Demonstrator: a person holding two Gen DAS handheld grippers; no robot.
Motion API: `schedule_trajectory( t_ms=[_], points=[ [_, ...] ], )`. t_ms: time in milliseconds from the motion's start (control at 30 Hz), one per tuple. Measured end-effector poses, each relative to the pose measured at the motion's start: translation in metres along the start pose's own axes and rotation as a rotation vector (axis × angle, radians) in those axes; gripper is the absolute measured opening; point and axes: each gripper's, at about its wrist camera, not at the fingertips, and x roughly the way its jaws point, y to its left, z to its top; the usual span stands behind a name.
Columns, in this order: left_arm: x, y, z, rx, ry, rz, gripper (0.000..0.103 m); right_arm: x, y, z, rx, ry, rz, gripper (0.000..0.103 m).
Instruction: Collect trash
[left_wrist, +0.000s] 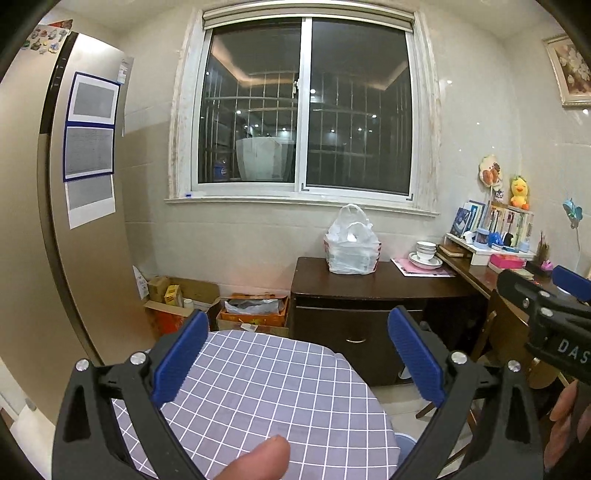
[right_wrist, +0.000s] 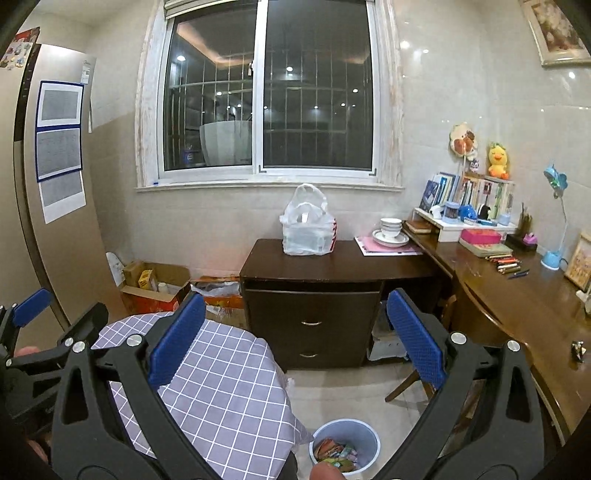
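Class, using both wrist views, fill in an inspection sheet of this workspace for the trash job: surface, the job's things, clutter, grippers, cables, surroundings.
Surface: round table under a grey checked cloth; the visible part is bare.
Job's things: pale blue plastic waste bin on the floor by the table, colourful wrappers inside.
Clutter: white plastic carrier bag on the dark wooden cabinet; stacked white bowls beside it; open cardboard boxes on the floor.
Grippers: left gripper and right gripper both open, blue-padded fingers empty.
Cables: nothing seen.
Surroundings: dark barred window, steel refrigerator, brown desk with books and pencils.
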Motion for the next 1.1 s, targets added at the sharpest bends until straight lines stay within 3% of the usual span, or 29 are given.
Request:
schedule_trajectory(
  t_ms=[1100],
  points=[
    [-0.014,-0.003,0.002,0.000,-0.017,-0.016,0.096,-0.009,0.007,0.004,-0.006,-0.022,-0.002,0.097]
  ],
)
